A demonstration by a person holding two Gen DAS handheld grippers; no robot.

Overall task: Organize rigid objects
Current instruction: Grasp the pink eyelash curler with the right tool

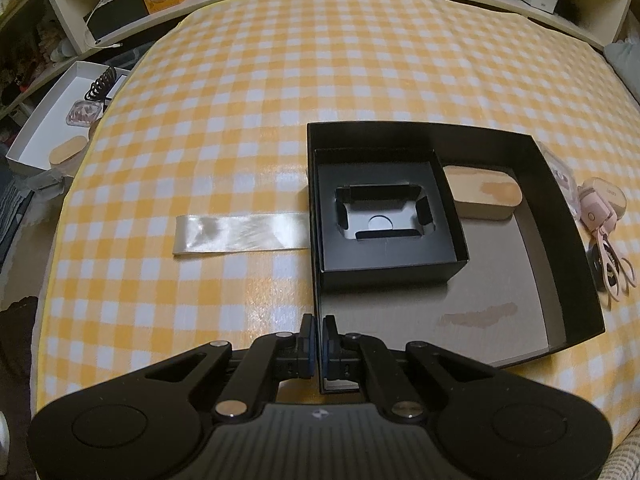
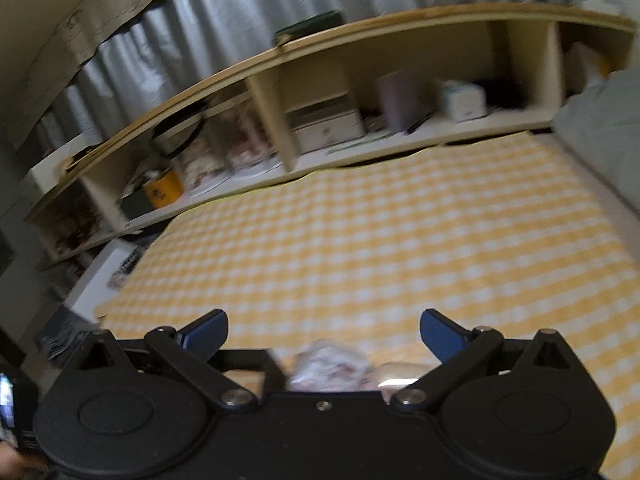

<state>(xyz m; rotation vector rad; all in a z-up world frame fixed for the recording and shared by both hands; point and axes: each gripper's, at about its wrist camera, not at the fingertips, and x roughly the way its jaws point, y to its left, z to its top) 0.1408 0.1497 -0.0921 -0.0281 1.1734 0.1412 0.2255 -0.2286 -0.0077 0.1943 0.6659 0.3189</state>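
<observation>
Leftmost, beside the desk (image 1: 240, 120) with its yellow checked cloth, a white box (image 1: 44, 128) holding a dark hair claw (image 1: 100, 82) and a tan case. Further right, a pale ribbon (image 1: 240, 234) flat on the cloth, touching the big black box (image 1: 568, 216). Left tongs (image 1: 319, 330) pressed together on that box's near left wall. Inside, just ahead of the tongs, a smaller black box (image 1: 400, 268) with a cut-out insert; right of it a tan oval case (image 1: 484, 196) against the far wall. Outside the right wall, a clear case (image 1: 560, 172), a pink case (image 1: 600, 204) and pink scissors (image 1: 616, 268). Right tongs (image 2: 324, 330) spread wide above the cloth, gripping nothing; blurred pale items (image 2: 332, 364) low between them, identity unclear.
</observation>
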